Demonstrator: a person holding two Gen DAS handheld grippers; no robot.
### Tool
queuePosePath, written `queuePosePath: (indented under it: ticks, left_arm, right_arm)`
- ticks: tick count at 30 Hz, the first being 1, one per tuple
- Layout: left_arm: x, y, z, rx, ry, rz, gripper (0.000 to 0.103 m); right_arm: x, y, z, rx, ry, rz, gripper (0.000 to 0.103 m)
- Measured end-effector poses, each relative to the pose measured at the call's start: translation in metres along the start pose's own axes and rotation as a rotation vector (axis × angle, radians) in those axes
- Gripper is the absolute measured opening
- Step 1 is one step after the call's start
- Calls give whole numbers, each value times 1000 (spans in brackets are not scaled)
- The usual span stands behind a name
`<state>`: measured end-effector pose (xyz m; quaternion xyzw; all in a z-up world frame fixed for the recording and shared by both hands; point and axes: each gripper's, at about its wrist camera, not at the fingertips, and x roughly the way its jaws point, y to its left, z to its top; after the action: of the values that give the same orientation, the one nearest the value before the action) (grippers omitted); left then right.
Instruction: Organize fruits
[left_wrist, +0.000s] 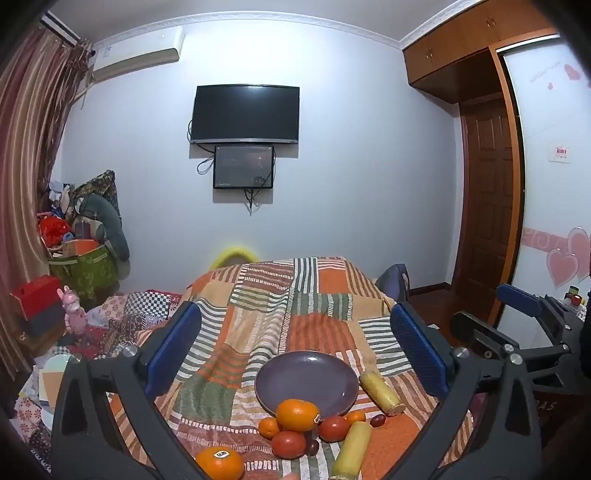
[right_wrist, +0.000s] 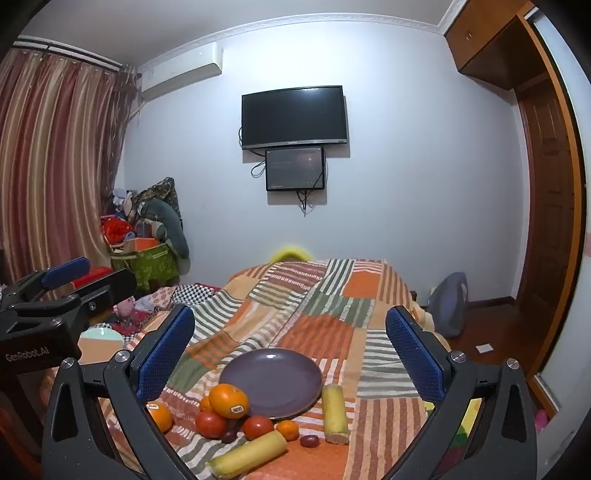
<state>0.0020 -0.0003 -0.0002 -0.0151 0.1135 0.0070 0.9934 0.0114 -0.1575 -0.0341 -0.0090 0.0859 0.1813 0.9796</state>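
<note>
An empty purple plate (left_wrist: 306, 380) (right_wrist: 271, 382) lies on the patchwork bedspread. In front of it sits a pile of fruit: a large orange (left_wrist: 297, 415) (right_wrist: 228, 400), another orange (left_wrist: 219, 463) (right_wrist: 160, 417), two tomatoes (left_wrist: 288, 445) (right_wrist: 210, 424), small tangerines (left_wrist: 269, 427) (right_wrist: 287, 430), dark dates (left_wrist: 377, 420) (right_wrist: 309, 440) and two yellow corn cobs (left_wrist: 380, 393) (right_wrist: 334, 413). My left gripper (left_wrist: 295, 354) is open and empty above the pile. My right gripper (right_wrist: 290, 352) is open and empty, beside the left one.
The striped orange bedspread (left_wrist: 314, 306) (right_wrist: 314, 295) covers the bed. Clutter, boxes and a pink toy (left_wrist: 74, 310) lie at the left by the curtain. A TV (left_wrist: 245, 114) hangs on the far wall. A wardrobe and door (left_wrist: 487, 206) stand at the right.
</note>
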Motion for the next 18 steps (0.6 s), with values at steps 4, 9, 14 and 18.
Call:
queuePosePath:
  ticks: [4,9,14,18]
  left_arm:
    - [2,-3,3,5,5,-15,103]
    - [0,6,-1,-19,-9,-9,103]
    - [5,7,-1,-17,-4,-1,103]
    - [2,1,1,-18,-6,3,103]
  right_arm:
    - [-1,0,1,-3,-23,-12,103]
    - [1,1,-4,8,-9,-13,103]
    - [-1,3,-2,6,-18,-16,103]
    - [-2,3,-2,2,-26,-19,103]
